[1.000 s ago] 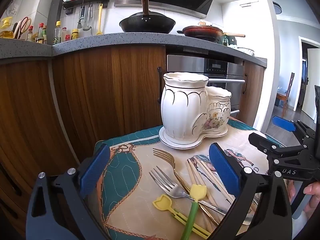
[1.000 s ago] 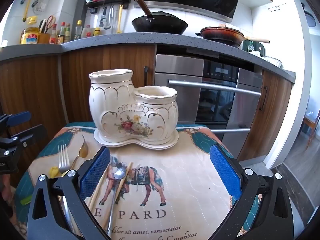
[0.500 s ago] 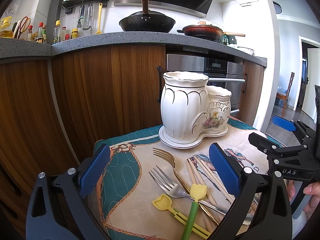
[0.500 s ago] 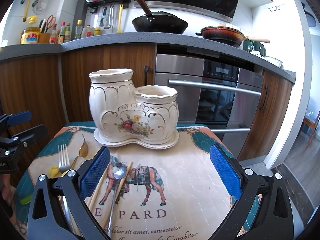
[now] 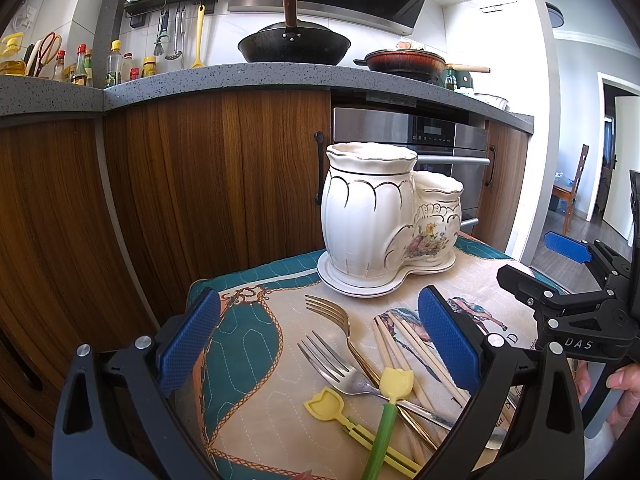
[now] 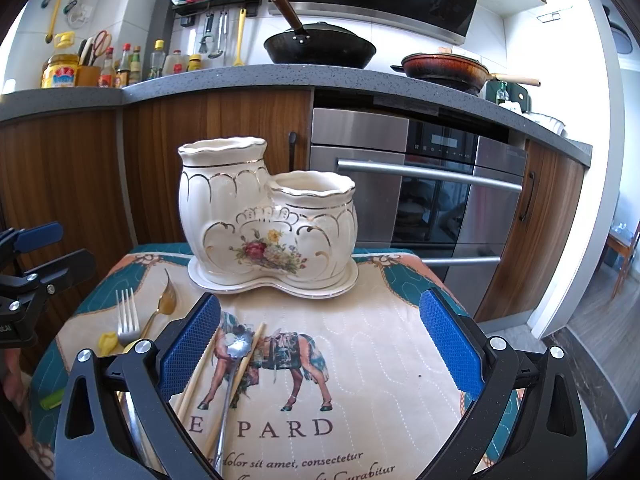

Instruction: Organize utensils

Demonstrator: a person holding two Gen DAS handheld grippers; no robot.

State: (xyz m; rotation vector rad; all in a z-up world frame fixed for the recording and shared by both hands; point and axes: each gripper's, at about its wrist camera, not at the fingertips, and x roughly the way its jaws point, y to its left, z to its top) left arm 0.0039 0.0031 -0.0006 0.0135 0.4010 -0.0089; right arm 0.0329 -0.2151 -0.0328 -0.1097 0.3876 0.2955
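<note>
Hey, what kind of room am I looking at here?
Most likely a home kitchen. A black wok sits on the speckled grey countertop, a built-in steel oven is set under it, and sauce bottles line the back wall.

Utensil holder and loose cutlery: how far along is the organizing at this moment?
Nothing looks done: no utensil shows above either rim of the cream ceramic two-pot holder. Nothing is in hand: the left gripper and right gripper are both open. Left to do: the gold fork, silver fork, wooden chopsticks, silver spoon and yellow tulip-topped picks lie on the mat.
</note>
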